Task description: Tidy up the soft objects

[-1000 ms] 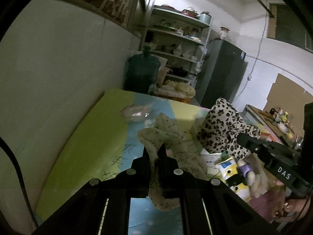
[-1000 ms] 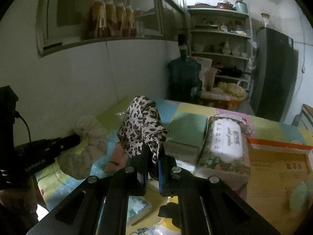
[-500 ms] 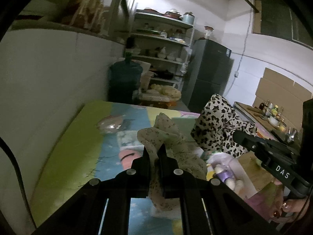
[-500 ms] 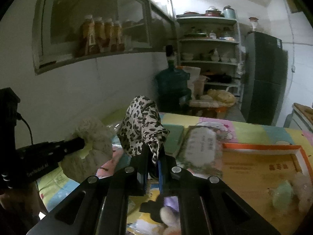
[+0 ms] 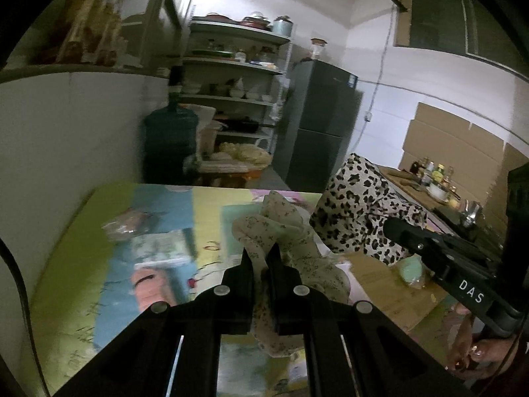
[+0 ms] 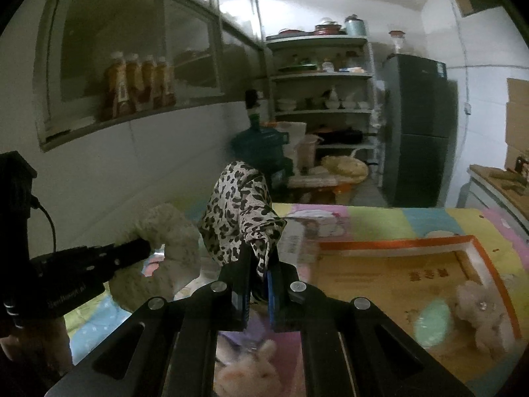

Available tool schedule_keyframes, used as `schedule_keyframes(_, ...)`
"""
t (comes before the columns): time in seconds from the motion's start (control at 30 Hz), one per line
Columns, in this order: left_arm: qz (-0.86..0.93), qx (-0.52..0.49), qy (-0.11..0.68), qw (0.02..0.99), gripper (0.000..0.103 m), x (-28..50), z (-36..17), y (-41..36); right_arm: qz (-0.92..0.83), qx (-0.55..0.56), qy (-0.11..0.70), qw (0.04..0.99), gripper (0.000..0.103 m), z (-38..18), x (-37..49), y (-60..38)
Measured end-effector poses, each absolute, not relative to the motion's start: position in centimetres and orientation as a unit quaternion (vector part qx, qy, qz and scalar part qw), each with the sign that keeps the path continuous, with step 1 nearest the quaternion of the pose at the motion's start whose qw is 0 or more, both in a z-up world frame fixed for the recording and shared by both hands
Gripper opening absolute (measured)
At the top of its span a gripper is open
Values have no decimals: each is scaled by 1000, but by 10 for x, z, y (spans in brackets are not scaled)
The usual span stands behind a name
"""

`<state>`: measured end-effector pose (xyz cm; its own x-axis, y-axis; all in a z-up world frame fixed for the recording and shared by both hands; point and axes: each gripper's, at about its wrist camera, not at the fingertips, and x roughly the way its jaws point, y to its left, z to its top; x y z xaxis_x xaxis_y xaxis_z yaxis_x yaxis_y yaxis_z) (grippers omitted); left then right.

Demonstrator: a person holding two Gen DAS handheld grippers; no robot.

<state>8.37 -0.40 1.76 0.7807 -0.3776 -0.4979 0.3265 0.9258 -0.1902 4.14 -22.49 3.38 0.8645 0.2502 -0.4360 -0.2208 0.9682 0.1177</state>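
Box (image 6: 390, 244) nearer now, mat (image 5: 66, 264) underneath

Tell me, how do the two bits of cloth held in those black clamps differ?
The leopard-print scrunchie carries bold black blotches on pale fabric; the floral scrunchie is cream with tiny dark sprigs. The leopard one is pinched by the right gripper, the floral one by the left gripper. Both are soft, crumpled, and held above the colourful mat.
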Motion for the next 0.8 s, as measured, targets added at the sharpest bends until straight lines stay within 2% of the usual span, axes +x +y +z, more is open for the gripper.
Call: schedule_keyframes(0.8,-275,-32,282,919,8,94,15,-114,18,77,209,975,7,34,7,-328)
